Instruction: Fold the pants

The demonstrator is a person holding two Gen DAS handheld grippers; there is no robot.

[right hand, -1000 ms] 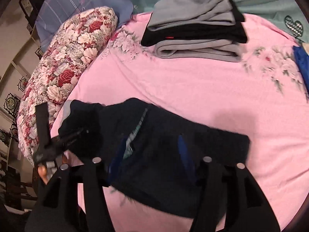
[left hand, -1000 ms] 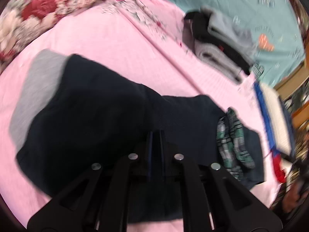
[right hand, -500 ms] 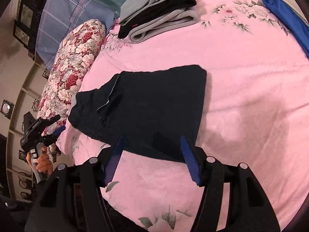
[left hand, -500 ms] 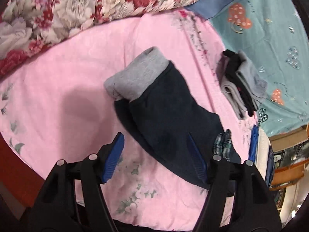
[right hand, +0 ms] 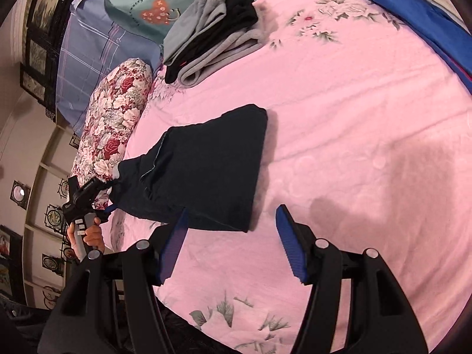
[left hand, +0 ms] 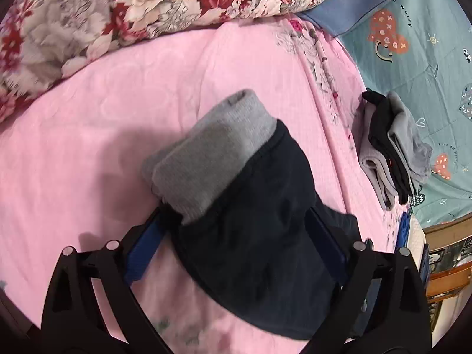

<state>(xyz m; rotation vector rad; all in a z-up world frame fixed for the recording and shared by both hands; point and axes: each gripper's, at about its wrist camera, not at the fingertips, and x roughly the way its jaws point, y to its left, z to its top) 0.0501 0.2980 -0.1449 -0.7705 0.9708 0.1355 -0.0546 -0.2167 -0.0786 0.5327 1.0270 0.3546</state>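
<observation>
Writing is found only on the teal sheet (left hand: 427, 67) beyond the folded pants: small curved words beside its orange heart prints, of which "worry" can be made out by the upper heart; the rest is too small to be read. No brand mark can be read on the hand-held grippers.

A bed covered with a pink floral bedspread (right hand: 339, 147) serves as the surface. The dark navy pants (right hand: 212, 171) are laid folded on it, with a grey waistband (left hand: 212, 153) turned out at the end toward the red-and-white floral bolster (left hand: 147, 3). A blue checked pillow (right hand: 94, 59) is seen behind the bolster. A stack of folded grey and black garments (right hand: 212, 29) is set well apart from the pants, at the border of the teal sheet. A blue cloth (right hand: 427, 29) is draped along the bed's far edge. Framed pictures (right hand: 38, 29) are hung on the wall beyond the bolster.

The left hand-held gripper (left hand: 233, 233) has just been opening; its jaws are spread wide with the waistband end of the pants between them, the blue pads (left hand: 141, 253) not seen to press on the cloth. It is held by a hand (right hand: 91, 236). The right hand-held gripper (right hand: 230, 239) is released, held just beside the pants' near edge, nothing between its jaws.
</observation>
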